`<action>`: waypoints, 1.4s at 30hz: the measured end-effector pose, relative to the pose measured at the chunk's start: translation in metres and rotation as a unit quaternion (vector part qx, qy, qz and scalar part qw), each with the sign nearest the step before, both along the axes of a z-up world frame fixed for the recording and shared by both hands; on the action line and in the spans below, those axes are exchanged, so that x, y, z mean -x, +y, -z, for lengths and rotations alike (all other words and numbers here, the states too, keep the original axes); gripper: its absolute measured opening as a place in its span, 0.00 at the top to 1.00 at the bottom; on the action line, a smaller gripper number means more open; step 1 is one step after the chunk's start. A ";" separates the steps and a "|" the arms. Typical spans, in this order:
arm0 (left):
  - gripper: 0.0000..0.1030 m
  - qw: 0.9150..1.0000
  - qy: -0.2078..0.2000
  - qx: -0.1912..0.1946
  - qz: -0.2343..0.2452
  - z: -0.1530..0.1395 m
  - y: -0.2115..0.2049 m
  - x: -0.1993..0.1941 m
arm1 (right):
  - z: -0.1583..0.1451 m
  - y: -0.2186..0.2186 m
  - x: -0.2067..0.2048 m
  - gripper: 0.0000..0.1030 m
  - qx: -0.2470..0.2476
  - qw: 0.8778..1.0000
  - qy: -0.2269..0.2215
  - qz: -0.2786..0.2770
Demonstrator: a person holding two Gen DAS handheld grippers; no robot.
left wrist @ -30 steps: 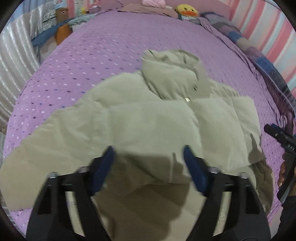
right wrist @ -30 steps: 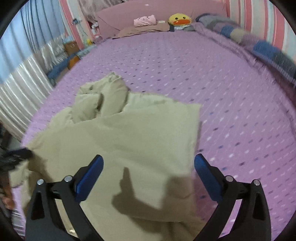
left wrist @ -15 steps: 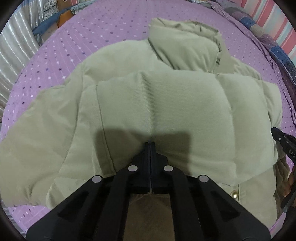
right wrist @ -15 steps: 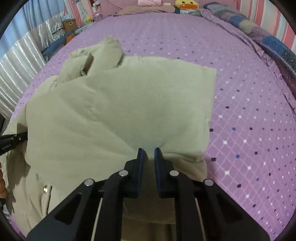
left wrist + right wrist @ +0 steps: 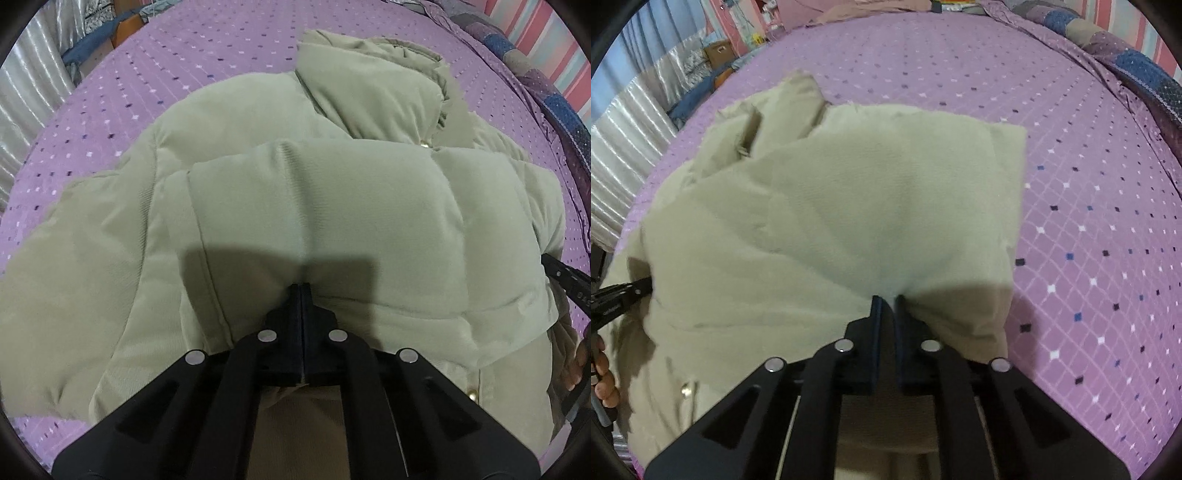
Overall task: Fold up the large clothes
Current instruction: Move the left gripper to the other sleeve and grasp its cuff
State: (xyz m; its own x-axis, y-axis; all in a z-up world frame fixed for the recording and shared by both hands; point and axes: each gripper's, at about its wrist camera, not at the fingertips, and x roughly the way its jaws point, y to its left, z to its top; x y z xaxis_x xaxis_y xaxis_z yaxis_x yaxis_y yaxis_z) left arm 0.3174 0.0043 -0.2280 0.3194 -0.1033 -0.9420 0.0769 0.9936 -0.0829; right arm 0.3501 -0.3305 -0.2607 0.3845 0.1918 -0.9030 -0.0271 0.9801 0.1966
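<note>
my left tongs (image 5: 302, 291) low, clamped on puffy olive jacket (image 5: 332, 221) hem, right tongs (image 5: 888, 304) likewise pinching its soft quilted edge, dotted purple bedspread (image 5: 1089, 221) beyond

Matt padded cloth jacket (image 5: 332, 206), soft purple dotted cloth bedspread (image 5: 1089, 184), matt black plastic fingers (image 5: 293, 295)

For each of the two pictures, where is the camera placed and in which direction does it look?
Left wrist: sits on the left claw, looks forward over the green jacket on the purple bedspread; own closed fingers show, the right claw at the right edge.
Right wrist: sits on the right claw, looks forward over the jacket; own fingers show, the left claw at the left edge.
Shared: jacket, bedspread, each other's claw.
</note>
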 end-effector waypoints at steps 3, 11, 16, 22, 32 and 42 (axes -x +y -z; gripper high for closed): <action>0.87 1.000 -0.011 0.004 0.003 -0.016 0.006 0.016 | -0.020 0.000 0.018 0.57 -0.013 1.000 -0.018 -0.008; 0.14 0.998 -0.053 -0.006 -0.020 -0.063 0.025 0.056 | -0.072 0.021 0.051 0.15 0.044 0.995 -0.088 -0.023; 0.10 0.995 -0.074 0.000 -0.062 -0.084 0.078 0.086 | -0.090 0.031 0.057 0.09 0.049 0.993 -0.105 -0.015; 0.06 0.989 -0.077 -0.007 -0.127 -0.088 0.144 0.119 | -0.100 0.043 0.053 0.05 0.063 0.992 -0.110 -0.006; 0.06 0.964 -0.048 -0.020 -0.259 -0.053 0.262 0.162 | -0.091 0.071 0.044 0.05 0.148 0.983 -0.109 -0.021; 0.06 0.940 -0.040 -0.012 -0.338 -0.016 0.358 0.190 | -0.088 0.071 0.034 0.05 0.126 0.984 -0.115 -0.045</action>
State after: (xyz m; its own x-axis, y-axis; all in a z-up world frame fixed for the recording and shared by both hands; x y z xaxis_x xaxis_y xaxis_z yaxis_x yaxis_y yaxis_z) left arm 0.1274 0.3627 -0.2120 0.3740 0.1695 -0.9118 -0.5678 0.8192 -0.0806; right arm 0.3163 -0.2596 -0.1728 0.5767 0.0148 -0.8169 -0.1304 0.9887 -0.0741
